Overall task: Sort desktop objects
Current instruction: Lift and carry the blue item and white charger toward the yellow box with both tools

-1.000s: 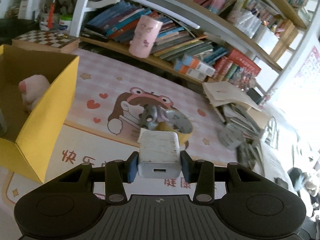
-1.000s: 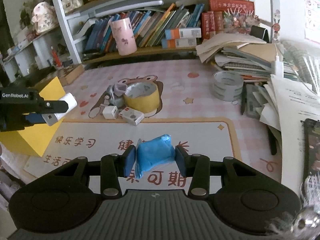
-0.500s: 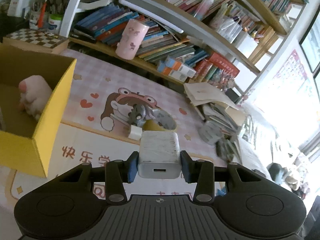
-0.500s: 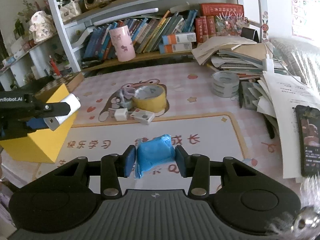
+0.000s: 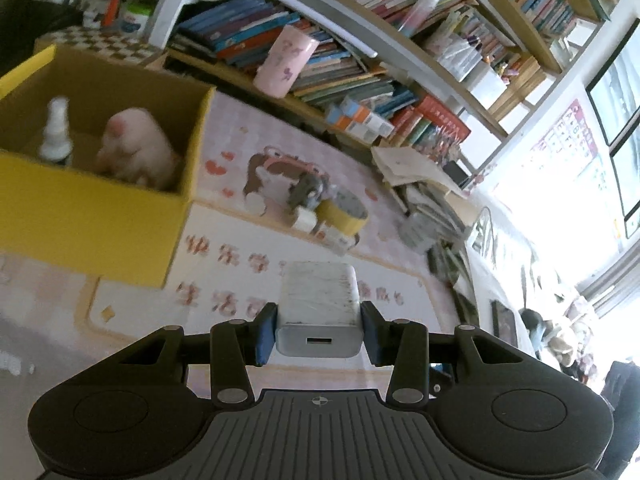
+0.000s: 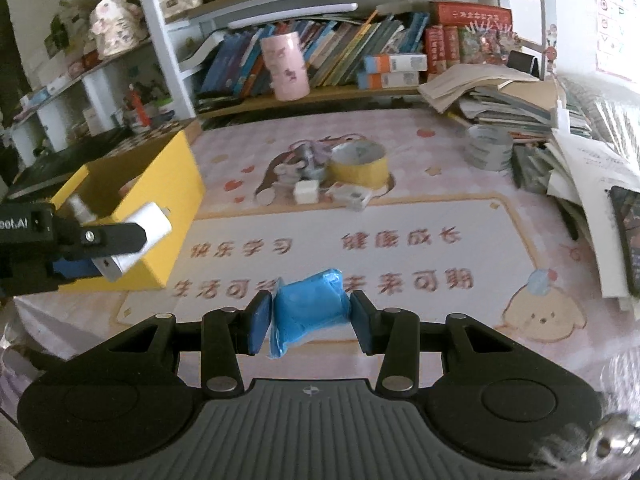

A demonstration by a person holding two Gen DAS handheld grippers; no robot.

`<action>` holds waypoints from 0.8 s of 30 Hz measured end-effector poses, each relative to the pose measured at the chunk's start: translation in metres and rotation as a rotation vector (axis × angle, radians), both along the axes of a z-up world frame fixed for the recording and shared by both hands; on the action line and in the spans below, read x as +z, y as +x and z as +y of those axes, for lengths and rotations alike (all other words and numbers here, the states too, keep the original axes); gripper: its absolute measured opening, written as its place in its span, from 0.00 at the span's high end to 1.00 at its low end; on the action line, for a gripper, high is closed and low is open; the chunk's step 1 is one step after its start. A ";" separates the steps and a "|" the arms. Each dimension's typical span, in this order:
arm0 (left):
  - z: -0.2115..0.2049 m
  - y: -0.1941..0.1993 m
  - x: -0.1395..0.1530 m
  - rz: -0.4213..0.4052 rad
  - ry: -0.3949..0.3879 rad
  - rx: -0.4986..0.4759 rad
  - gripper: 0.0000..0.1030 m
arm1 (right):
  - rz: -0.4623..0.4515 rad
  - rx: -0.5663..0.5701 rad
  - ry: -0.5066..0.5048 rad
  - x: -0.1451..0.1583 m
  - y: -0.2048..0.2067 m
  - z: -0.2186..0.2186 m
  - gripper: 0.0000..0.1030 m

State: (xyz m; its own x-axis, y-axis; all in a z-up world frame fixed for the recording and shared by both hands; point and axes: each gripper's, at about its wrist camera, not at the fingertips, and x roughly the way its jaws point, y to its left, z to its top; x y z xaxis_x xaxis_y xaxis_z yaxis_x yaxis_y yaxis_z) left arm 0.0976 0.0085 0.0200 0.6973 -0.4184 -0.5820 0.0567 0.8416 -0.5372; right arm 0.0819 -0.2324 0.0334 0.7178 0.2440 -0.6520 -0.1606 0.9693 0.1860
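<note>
Left gripper [image 5: 319, 326] clamps the white charger [image 5: 318, 312]; carry it above the yellow box [image 5: 92, 216], frame left, before releasing. Right gripper [image 6: 308, 320] grips a blue packet [image 6: 308, 306].

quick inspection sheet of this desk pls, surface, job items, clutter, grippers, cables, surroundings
surface: pink cartoon desk mat with printed characters, mostly bare in front.
job's things: yellow box at the left, holding a pink plush and a small spray bottle; yellow tape roll, small white cube and a flat white box mid-mat.
clutter: grey tape roll, stacked papers and books at the right, phone at the right edge.
grippers: left gripper shut on a white charger; right gripper shut on a blue packet.
cables: nothing seen.
surroundings: bookshelves behind, pink cup on the lowest shelf.
</note>
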 end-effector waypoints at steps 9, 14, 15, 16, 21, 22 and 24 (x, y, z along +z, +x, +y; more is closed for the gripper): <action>0.038 -0.042 -0.006 0.022 -0.003 -0.006 0.59 | 0.025 0.032 0.019 -0.006 -0.033 0.051 0.61; 0.063 -0.061 -0.011 0.039 -0.002 0.027 0.59 | 0.043 0.078 0.017 -0.008 -0.048 0.078 0.61; 0.067 -0.066 -0.012 0.041 -0.001 0.034 0.59 | 0.047 0.086 0.018 -0.008 -0.051 0.083 0.61; 0.072 -0.070 -0.012 0.043 -0.001 0.040 0.59 | 0.050 0.093 0.018 -0.009 -0.053 0.087 0.61; 0.094 -0.092 -0.018 0.059 -0.025 0.087 0.59 | 0.068 0.135 0.015 -0.009 -0.064 0.109 0.61; 0.099 -0.097 -0.019 0.061 -0.030 0.100 0.59 | 0.070 0.146 0.012 -0.009 -0.066 0.113 0.61; 0.105 -0.104 -0.021 0.062 -0.038 0.118 0.59 | 0.071 0.168 0.006 -0.010 -0.071 0.121 0.61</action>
State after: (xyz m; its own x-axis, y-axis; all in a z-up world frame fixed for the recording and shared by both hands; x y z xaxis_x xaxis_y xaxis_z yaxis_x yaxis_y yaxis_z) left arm -0.0067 0.1139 -0.0005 0.7062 -0.3579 -0.6109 -0.0763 0.8194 -0.5682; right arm 0.0109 -0.1119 0.0235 0.6186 0.3608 -0.6979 -0.3068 0.9287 0.2081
